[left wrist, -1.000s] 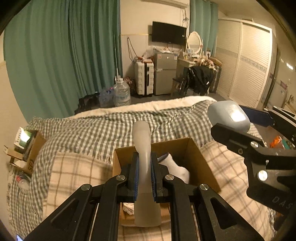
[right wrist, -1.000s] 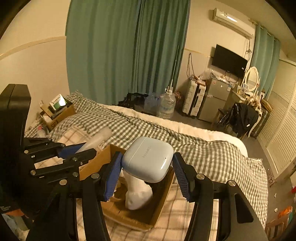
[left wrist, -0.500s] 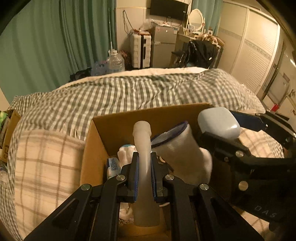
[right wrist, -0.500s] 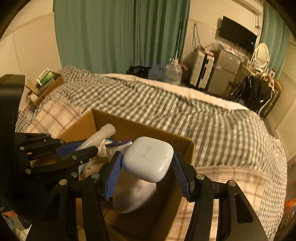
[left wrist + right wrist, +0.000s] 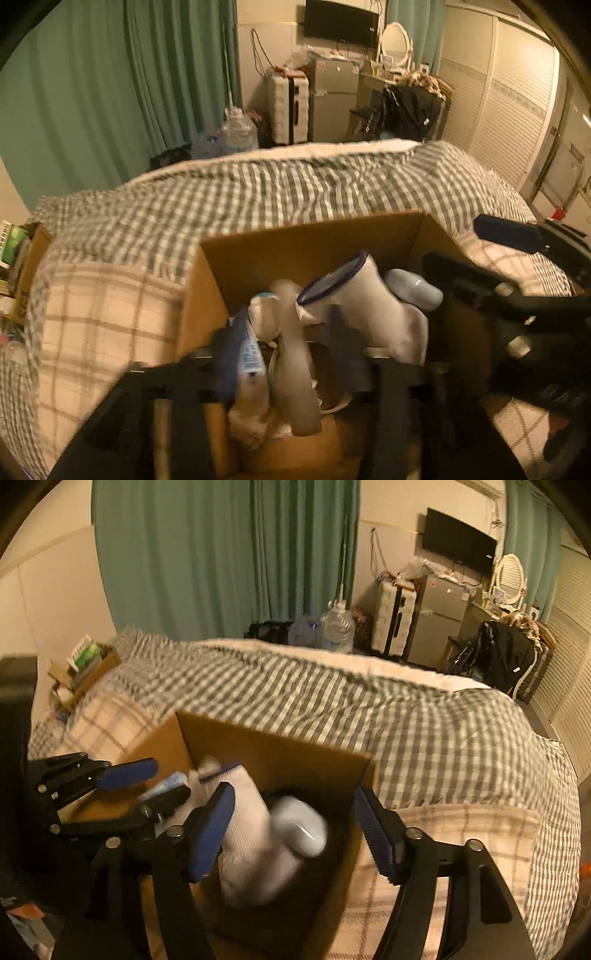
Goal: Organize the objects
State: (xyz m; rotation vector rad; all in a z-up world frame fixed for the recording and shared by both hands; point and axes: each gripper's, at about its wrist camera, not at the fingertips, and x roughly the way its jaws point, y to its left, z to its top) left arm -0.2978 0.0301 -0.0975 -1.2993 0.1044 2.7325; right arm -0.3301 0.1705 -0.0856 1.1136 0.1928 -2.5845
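Inside cardboard box (image 5: 280,753): smooth rounded earbud case (image 5: 301,829), ribbed sock (image 5: 255,853); both hand-held grippers (image 5: 293,829) (image 5: 288,363) spread wide.

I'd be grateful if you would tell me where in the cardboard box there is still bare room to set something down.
In the cardboard box, bare room shows along the far wall behind the white sock. The near left is crowded: translucent bottle, labelled tube. The earbuds case fills the right side beside the sock. Outside, the plaid blanket lies bare to the right.
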